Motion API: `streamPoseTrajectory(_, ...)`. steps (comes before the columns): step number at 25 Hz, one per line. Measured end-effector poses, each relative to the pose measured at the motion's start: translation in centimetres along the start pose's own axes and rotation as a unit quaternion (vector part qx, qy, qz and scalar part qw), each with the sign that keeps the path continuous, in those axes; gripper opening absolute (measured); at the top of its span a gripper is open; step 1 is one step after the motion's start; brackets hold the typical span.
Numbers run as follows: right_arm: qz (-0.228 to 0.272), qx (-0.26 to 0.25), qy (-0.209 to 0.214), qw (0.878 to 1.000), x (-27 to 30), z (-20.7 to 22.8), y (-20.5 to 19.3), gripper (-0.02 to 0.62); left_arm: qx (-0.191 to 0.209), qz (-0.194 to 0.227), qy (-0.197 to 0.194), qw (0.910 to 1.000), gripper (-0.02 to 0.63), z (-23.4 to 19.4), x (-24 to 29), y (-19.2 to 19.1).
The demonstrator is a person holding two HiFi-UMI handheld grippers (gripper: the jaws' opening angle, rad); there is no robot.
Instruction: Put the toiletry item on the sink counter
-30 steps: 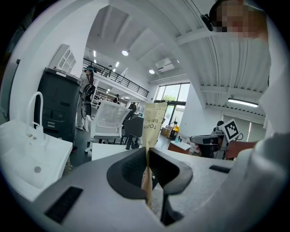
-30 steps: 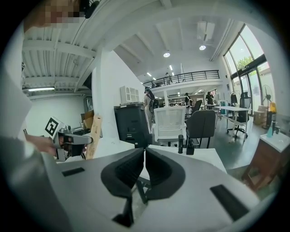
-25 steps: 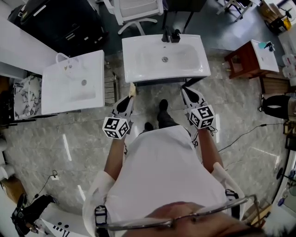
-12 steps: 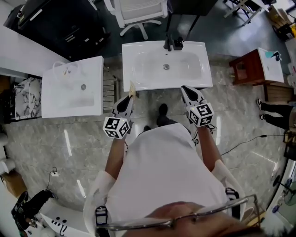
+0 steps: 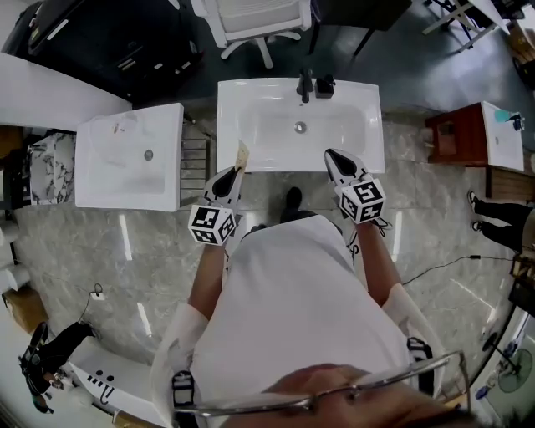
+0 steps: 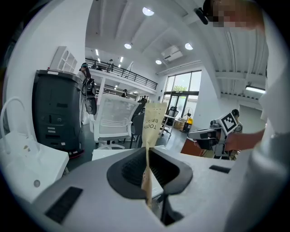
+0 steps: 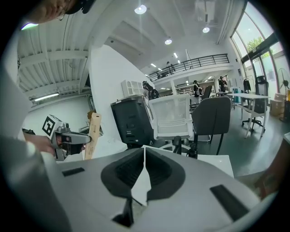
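In my left gripper (image 5: 233,173) is a flat tan toothbrush box (image 5: 242,155), and the gripper is shut on its lower end. In the left gripper view the box (image 6: 154,121) stands upright between the left gripper's (image 6: 147,168) dark pads. Its top reaches over the front edge of the white sink counter (image 5: 368,155), which lies straight ahead with a faucet (image 5: 305,84) at the back. My right gripper (image 5: 333,158) hangs at the counter's front right edge, and the right gripper view shows it (image 7: 144,168) shut and empty. That view also shows the box (image 7: 92,136) off to the left.
A second white sink (image 5: 100,180) stands to the left, with a gap between the two. A white office chair (image 5: 251,23) and a dark cabinet (image 5: 109,42) are behind the sinks. A red-brown wooden stand (image 5: 456,134) is at the right, and a person's legs (image 5: 501,221) show at the right edge.
Both grippers have moved forward to the centre sink's front edge, and the box tip now overlaps that edge. The grip on the box is unchanged.
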State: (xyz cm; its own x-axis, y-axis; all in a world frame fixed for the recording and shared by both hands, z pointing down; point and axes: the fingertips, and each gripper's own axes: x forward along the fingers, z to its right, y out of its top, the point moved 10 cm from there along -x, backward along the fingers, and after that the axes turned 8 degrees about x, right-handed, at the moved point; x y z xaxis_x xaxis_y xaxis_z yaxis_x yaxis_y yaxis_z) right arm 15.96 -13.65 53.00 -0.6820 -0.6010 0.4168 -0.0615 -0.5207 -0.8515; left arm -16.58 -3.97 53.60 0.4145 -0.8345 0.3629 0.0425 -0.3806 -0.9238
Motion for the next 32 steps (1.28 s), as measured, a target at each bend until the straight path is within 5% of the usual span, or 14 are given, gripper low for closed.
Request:
streamPoseTrajectory(15,-0.017,0.003,0.009,1.000,2.2,5.7,0.9,0.014,0.079,-0.068,0.020,0.9943,0.026,0.2,8.0,1.5)
streamPoseTrajectory(32,-0.019,0.040,-0.086,0.995,4.2,5.3,1.0,0.014,0.157,-0.147,-0.075,0.9738,0.026,-6.4,17.7,0.6)
